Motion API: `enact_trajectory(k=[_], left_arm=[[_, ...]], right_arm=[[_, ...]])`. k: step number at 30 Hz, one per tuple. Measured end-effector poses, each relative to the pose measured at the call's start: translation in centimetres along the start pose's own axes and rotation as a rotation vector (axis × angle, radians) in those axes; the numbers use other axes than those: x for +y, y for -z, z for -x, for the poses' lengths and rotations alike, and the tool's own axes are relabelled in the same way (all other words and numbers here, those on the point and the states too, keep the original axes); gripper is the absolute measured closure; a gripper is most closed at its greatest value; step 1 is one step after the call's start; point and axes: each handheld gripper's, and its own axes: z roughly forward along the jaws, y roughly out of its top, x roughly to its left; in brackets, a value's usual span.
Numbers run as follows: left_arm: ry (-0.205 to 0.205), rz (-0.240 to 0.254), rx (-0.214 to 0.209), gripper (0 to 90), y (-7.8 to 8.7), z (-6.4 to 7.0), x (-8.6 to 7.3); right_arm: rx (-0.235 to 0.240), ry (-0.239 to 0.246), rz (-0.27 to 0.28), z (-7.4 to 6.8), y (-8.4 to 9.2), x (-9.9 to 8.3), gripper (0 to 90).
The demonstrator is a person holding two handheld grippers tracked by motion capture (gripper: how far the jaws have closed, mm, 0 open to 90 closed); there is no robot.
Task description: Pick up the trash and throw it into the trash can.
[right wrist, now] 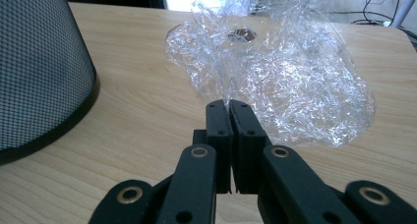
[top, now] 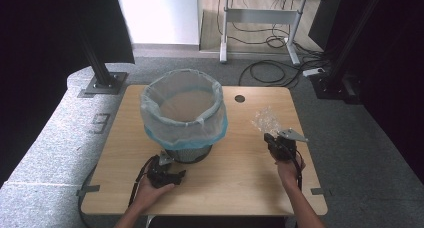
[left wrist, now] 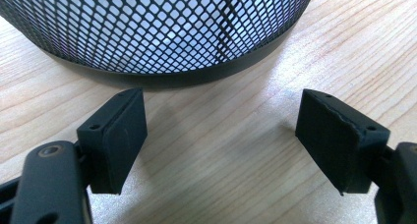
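Item: crumpled clear wrap [right wrist: 275, 71] pinched in my right fingers [right wrist: 229, 106], bin [top: 183, 113] at nine o'clock; left fingers [left wrist: 123, 130] spread; lift clear of the rim before releasing.

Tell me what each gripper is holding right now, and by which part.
The right gripper is shut on the crumpled clear plastic wrap, pinching its near edge. The left gripper is open and holds nothing, facing the mesh bin.

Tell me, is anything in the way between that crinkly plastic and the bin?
Nothing visible on the table lies between them. The right gripper pinches the plastic wrap, with bare wood up to the bin. The bin's tall rim is the one thing to clear.
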Motion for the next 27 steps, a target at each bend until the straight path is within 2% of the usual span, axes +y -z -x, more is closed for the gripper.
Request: enact_trajectory(k=[6, 10, 22, 27], left_arm=[[0.0, 0.001, -0.001, 19.4, 0.0, 0.0, 0.0], [0.0, 0.001, 0.0, 19.4, 0.0, 0.0, 0.0], [-0.001, 0.0, 0.0, 19.4, 0.0, 0.0, 0.0], [0.002, 0.002, -0.001, 19.4, 0.0, 0.1, 0.0]], right_arm=[[0.017, -0.014, 0.022, -0.1, 0.6, 0.4, 87.1], [0.032, -0.046, 0.043, -0.1, 1.1, 0.5, 87.1], [0.063, -0.033, 0.101, -1.2, 2.5, 1.5, 87.1], [0.051, -0.021, 0.119, -1.5, 2.7, 1.8, 87.1]])
